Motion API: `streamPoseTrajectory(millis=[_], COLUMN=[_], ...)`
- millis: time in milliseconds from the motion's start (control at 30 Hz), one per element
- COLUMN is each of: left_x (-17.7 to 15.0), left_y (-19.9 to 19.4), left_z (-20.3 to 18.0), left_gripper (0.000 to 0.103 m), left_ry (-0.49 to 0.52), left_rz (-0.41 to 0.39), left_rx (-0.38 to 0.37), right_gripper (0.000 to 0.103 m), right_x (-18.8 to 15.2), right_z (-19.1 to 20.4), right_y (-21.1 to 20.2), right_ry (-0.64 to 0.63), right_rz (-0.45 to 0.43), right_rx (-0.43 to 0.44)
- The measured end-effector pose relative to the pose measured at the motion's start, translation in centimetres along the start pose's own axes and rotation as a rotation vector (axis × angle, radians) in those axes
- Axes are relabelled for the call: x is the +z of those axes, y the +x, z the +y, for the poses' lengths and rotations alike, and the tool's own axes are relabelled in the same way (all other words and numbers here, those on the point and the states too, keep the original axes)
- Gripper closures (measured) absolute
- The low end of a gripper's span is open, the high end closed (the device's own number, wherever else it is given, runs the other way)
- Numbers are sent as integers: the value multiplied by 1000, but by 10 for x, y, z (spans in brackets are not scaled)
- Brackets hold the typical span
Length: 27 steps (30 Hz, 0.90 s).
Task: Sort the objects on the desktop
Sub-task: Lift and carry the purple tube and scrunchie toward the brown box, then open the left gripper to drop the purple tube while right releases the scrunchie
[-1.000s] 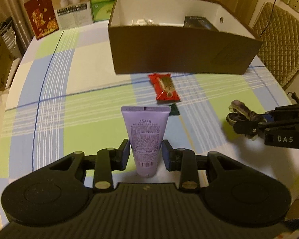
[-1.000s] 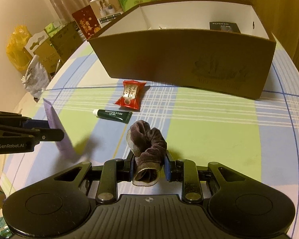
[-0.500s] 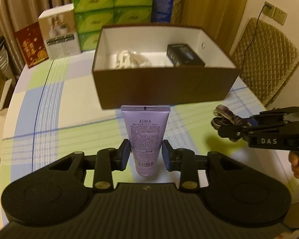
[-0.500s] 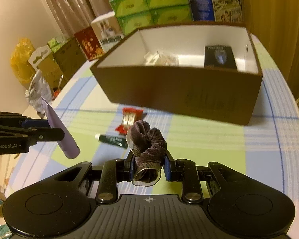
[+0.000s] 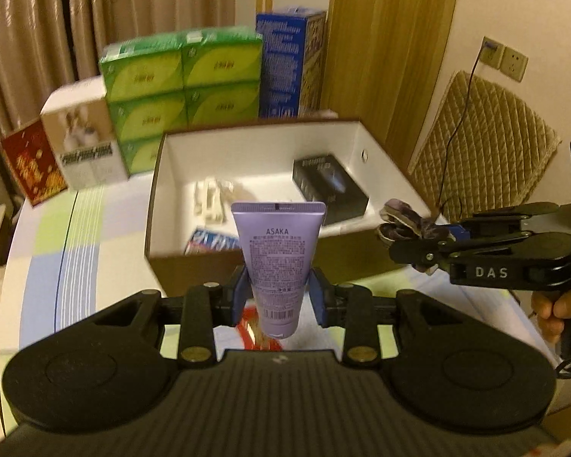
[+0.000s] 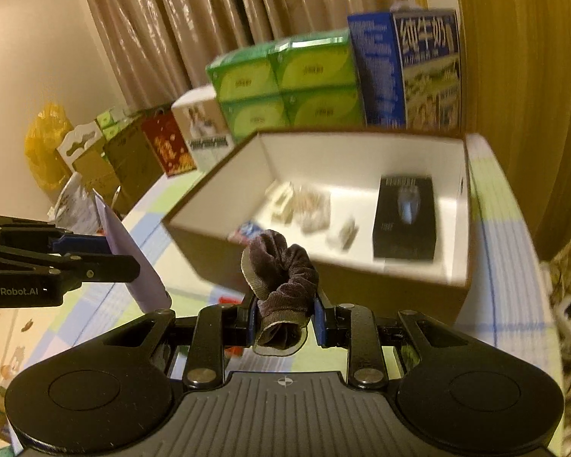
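A: While both loads hang clear of the table, left wrist view first. Left gripper (image 5: 279,295) pinched on lavender tube (image 5: 278,262) at frame centre, fingers narrowed to tube width. Long axis upright in frame: flat crimped end up, cap end down, label facing camera.

B: Noted. Brown box (image 5: 247,262) open behind tube, upper centre; black carton (image 5: 329,186) at its right, pale bits at left. Right gripper (image 5: 407,245) entering from right edge, clamped on dark scrunchie (image 5: 411,224) above box's right wall.

A: Right wrist view. Right gripper (image 6: 284,318) closed on scrunchie (image 6: 281,278), centre frame, bunched, no clear long axis. Left gripper (image 6: 114,259) at left edge; tube (image 6: 133,262) slanting, cap end toward lower right.

B: Step judged: carry to box (image 6: 361,278), drop pending. Next: advance past near wall, then open over bare floor, clear of carton (image 6: 405,217).
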<state>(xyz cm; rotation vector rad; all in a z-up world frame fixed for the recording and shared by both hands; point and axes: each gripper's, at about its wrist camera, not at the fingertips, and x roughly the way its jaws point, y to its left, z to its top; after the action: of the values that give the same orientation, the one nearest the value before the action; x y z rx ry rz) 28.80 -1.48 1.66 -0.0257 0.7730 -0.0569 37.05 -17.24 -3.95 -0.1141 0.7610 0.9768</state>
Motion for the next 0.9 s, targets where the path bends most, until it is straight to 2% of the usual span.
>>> streamPoseTrajectory(millis=[167, 433, 667, 900], left_x=[31, 69, 82, 78], left_y=[15, 53, 98, 139], left_z=[-1, -2, 6, 13], left_gripper=[74, 74, 74, 74], left_ry=[8, 22, 0, -33], left_rz=[-26, -28, 44, 144], left_rx=[-20, -10, 8, -27], right_gripper=[78, 78, 78, 78], right_x=[27, 54, 60, 58], right_z=[-11, -29, -43, -58], right_y=[10, 44, 74, 102], right_ry=[-19, -36, -60, -44], right_rz=[-25, 13, 70, 135], right_rx=[-6, -17, -38, -40])
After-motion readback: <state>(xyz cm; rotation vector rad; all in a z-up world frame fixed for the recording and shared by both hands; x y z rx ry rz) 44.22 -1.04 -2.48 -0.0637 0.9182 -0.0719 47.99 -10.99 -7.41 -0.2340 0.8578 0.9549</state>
